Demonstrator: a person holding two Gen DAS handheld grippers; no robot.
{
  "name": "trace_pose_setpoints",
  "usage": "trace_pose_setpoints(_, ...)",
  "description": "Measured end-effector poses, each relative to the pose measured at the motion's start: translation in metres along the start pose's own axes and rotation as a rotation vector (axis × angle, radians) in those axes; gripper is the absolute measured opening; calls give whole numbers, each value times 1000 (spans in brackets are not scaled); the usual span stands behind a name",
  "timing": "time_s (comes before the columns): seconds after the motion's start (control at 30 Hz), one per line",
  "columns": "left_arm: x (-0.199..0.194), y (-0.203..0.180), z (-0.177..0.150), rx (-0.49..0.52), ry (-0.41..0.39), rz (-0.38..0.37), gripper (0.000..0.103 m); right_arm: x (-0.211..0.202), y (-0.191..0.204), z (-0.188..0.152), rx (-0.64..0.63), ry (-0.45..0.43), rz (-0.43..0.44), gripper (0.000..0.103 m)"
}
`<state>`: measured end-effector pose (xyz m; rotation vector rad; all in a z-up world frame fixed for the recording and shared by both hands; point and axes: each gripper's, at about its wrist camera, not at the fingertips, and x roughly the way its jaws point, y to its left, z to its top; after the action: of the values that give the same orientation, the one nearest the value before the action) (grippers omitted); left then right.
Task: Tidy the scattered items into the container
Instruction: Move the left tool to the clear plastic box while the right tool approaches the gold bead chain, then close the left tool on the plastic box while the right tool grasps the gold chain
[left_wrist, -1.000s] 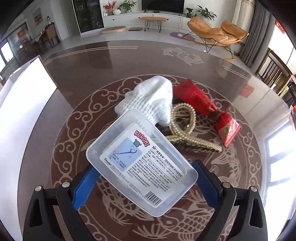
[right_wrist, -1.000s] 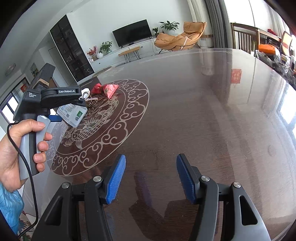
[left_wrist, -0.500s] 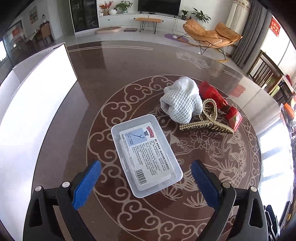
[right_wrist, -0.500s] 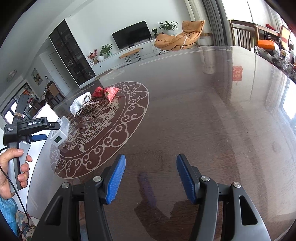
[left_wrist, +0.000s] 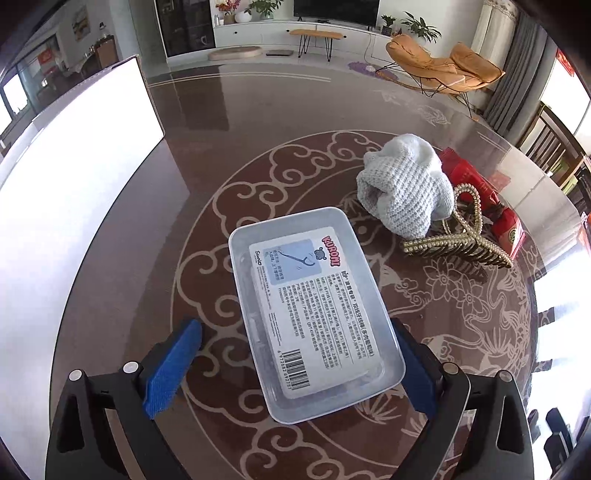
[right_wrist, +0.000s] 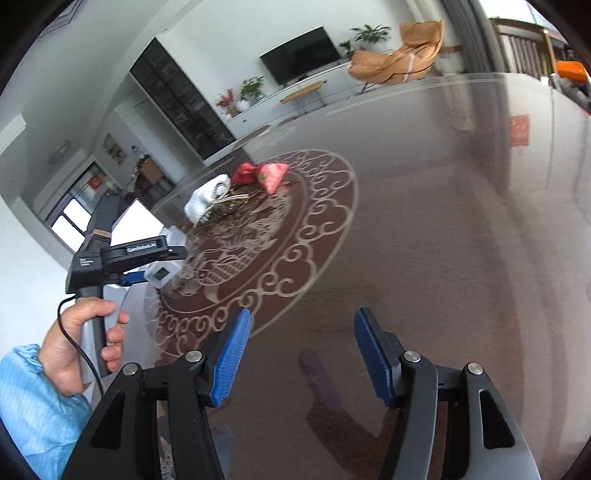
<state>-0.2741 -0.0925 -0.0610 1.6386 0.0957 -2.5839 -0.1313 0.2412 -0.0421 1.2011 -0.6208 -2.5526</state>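
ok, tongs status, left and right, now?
Left tongs: open around the clear plastic box; left pad clear of it, right-pad contact unclear.
Right tongs: opening, nothing between them.

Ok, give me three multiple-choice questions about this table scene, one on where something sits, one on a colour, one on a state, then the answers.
1. Where does the pearl hair claw lie?
A. Inside the clear plastic box
B. On the table, against the white knitted cloth
C. Between the right gripper's pads

2. What colour are the packets behind the cloth?
A. Red
B. Green
C. Yellow

3. What is between the left gripper's pads?
A. Nothing
B. The hair claw
C. The clear plastic box

Answers: 1 B, the claw rests on the patterned table right beside the cloth. 2 A, both packets are red. 3 C, the box sits between the blue pads, though a gap shows on the left side, so no grip is visible.
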Motion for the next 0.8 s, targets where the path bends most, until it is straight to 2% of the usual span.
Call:
trace_pose_setpoints(0.13, 2, 3, 4, 45, 11, -4, 98, 44, 54, 73, -170, -32, 81, 61)
trace_pose_setpoints(0.2, 4, 4, 6, 60, 20, -13, 98, 81, 83, 102, -250, 33, 84, 61)
trace_pose_setpoints(0.33, 6, 4, 12, 85, 29, -40, 98, 142, 108, 131, -314, 143, -13, 61)
trace_pose_setpoints(0.47, 12, 3, 27, 94, 19, -53, 99, 180, 106, 132, -301, 244, -71, 60)
trace_pose_setpoints(0.5, 13, 1, 30, 104, 16, -50, 98, 184, 103, 131, -277, 257, -50, 60)
trace_pose_setpoints(0.57, 10, 0, 29, 120, -9, -57, 90, 184, 96, 132, -230, 269, -15, 52)
trace_pose_setpoints(0.6, 7, -1, 27, 134, -30, -66, 72, 182, 95, 131, -226, 278, 8, 48)
trace_pose_setpoints(0.63, 4, -3, 24, 152, -37, -76, 67, 179, 95, 128, -234, 288, 14, 43)
trace_pose_setpoints(0.73, -2, -6, 17, 211, -40, -145, 63, 159, 90, 109, -278, 333, 33, 20)
trace_pose_setpoints(0.8, -10, -9, 5, 258, -31, -205, 63, 138, 84, 89, -311, 348, 31, 17)
